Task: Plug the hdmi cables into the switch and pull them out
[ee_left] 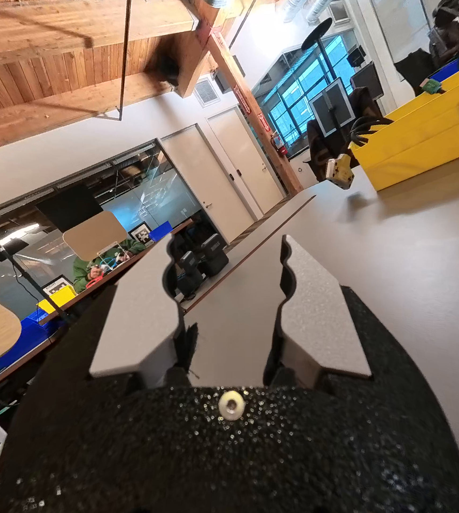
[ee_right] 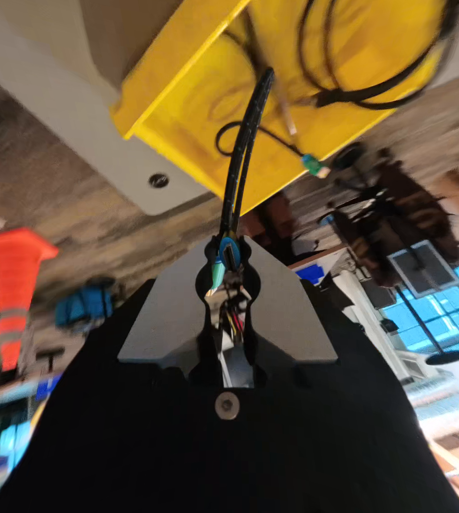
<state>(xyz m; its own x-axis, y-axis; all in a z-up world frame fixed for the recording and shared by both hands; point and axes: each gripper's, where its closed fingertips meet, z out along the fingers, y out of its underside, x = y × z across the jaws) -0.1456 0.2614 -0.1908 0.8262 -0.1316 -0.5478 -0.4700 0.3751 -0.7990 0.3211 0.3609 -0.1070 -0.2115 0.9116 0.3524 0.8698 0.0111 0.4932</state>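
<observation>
1. Office space with wooden ceiling beams, white doors and glass walls lies behind a grey table point(ee_left: 389, 277); at the table's far right stands a yellow bin point(ee_left: 422, 147), the landmark for everything below.
2. Left gripper point(ee_left: 227, 249) hovers low over the table, well short of the bin, its fingers spread wide with nothing between them.
3. Right gripper point(ee_right: 228, 251) is held off the bin's near edge, its tips pinched tight on a blue HDMI plug point(ee_right: 229, 254). Two black cables point(ee_right: 246, 155) run together from that plug back into the bin, so the grip may be bearing on both.
4. A mint-green connector point(ee_right: 217, 276) sits just behind the blue plug between the fingers; whether it is clamped or only hanging there, I cannot tell.
5. More black cable point(ee_right: 361, 69) lies coiled in the bin, and another green plug point(ee_right: 314, 165) pokes over its edge. A beige connector point(ee_left: 339, 170) hangs at the bin's corner. No switch is visible in either view.
6. Handling, as I judge it: the plug body is light, rigid and smooth, and is the right place to hold. The braided lead is fairly stiff and springy, so it will tug sideways as it leaves the bin. The metal tip must enter the port square; forcing it at an angle could bend it.
</observation>
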